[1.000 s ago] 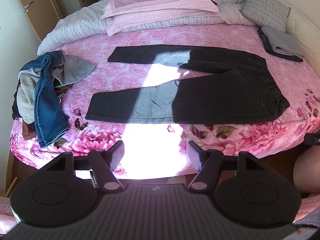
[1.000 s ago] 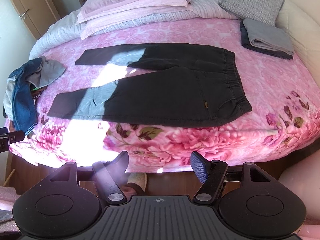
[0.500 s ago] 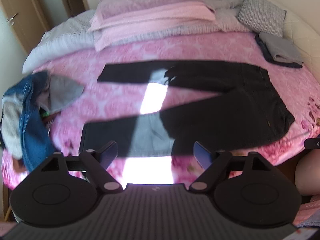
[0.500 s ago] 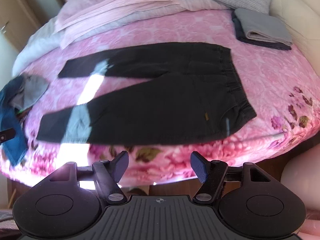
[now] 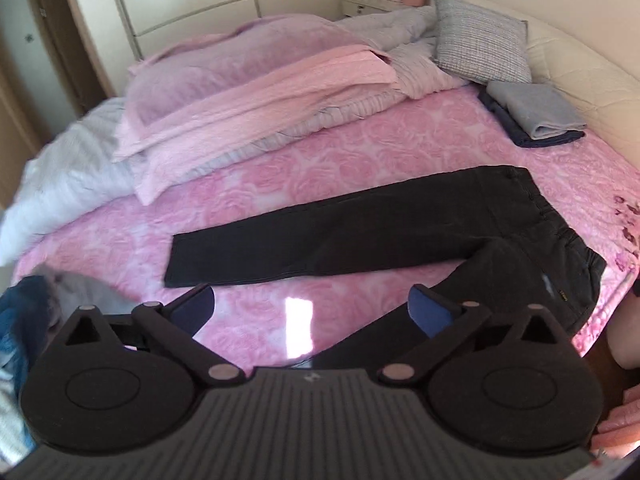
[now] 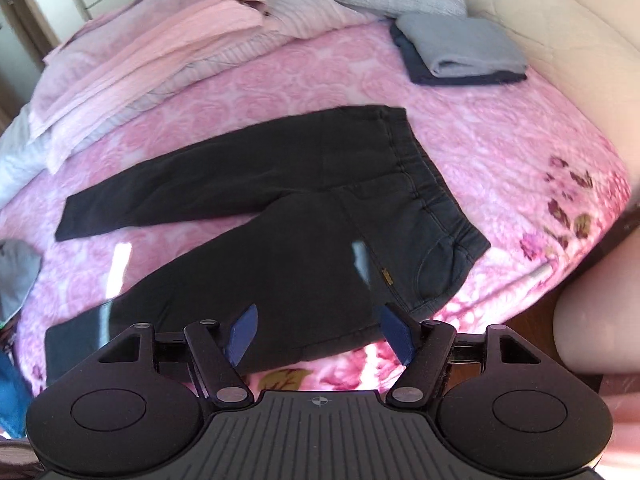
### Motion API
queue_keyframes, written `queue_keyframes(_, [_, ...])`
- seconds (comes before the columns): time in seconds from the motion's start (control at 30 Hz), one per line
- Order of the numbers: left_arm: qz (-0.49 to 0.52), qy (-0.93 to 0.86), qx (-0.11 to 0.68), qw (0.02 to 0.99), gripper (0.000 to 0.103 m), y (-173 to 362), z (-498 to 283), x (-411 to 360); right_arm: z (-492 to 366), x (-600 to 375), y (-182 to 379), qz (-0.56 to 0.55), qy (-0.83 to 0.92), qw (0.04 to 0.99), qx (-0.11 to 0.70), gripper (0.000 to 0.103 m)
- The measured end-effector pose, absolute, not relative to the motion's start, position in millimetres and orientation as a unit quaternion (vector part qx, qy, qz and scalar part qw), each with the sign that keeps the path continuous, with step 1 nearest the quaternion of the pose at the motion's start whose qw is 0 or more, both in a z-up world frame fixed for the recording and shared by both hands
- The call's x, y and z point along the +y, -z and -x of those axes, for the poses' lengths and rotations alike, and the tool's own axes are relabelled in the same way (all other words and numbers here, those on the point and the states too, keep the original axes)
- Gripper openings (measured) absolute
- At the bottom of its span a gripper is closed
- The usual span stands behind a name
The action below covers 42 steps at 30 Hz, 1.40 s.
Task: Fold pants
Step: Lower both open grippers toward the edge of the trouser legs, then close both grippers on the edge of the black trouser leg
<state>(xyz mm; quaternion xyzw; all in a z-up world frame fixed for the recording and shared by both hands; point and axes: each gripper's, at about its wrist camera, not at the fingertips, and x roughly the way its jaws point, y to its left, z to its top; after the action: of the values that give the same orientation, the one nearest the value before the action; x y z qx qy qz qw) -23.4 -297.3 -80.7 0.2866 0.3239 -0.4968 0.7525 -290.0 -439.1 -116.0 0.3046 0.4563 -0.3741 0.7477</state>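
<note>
The pants [image 6: 256, 216] lie flat on the bed [image 6: 500, 152], legs spread, no fold made yet. My left tool [image 5: 312, 308] is opening, empty; my right tool [image 6: 318, 334] is open, empty.

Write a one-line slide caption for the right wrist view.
Open right gripper poised above black pants spread flat on a pink floral bedspread, folded clothes beyond.

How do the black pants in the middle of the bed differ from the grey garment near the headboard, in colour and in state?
The black pants are dark, while the grey garment is light. The pants lie unfolded, spread flat with both legs apart; the grey garment is folded into a compact bundle. The pants lie directly on the pink bedspread, whereas the grey garment sits on a dark blue piece. Both are untouched by any gripper.
</note>
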Motion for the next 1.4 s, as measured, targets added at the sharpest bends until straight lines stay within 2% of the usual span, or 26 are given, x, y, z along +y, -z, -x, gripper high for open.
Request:
queue_keyframes(0.1, [-0.283, 0.503, 0.357, 0.735, 0.100, 95.3, 0.5, -312.4, 288.2, -445.4, 121.1, -0.330, 0.376, 0.742, 0.446, 0.065])
queue_keyframes(0.17, [-0.285, 0.504, 0.367, 0.728, 0.093, 104.8, -10.9, -322.1, 286.7, -450.6, 122.2, -0.341, 0.372, 0.749, 0.430, 0.065])
queue_keyframes(0.43, [-0.290, 0.515, 0.381, 0.711, 0.092, 146.3, -44.9, -358.7, 260.4, -492.6, 144.5, -0.326, 0.362, 0.775, 0.402, 0.065])
queue_keyframes(0.6, [-0.300, 0.526, 0.378, 0.701, 0.088, 184.3, -67.8, -392.7, 223.9, -540.0, 187.1, -0.297, 0.331, 0.782, 0.436, 0.065])
queue_keyframes(0.83, [-0.333, 0.553, 0.348, 0.680, 0.071, 253.5, -105.3, -463.7, 167.4, -618.3, 261.6, -0.233, 0.261, 0.808, 0.475, 0.065])
queue_keyframes(1.07, [-0.380, 0.595, 0.294, 0.644, 0.055, 303.0, -141.8, -549.6, 105.9, -704.3, 293.2, -0.147, 0.201, 0.840, 0.483, 0.065])
queue_keyframes(1.4, [-0.462, 0.610, 0.293, 0.573, 0.052, 372.4, -176.0, -617.6, 46.7, -782.6, 342.2, -0.083, 0.146, 0.840, 0.515, 0.065])
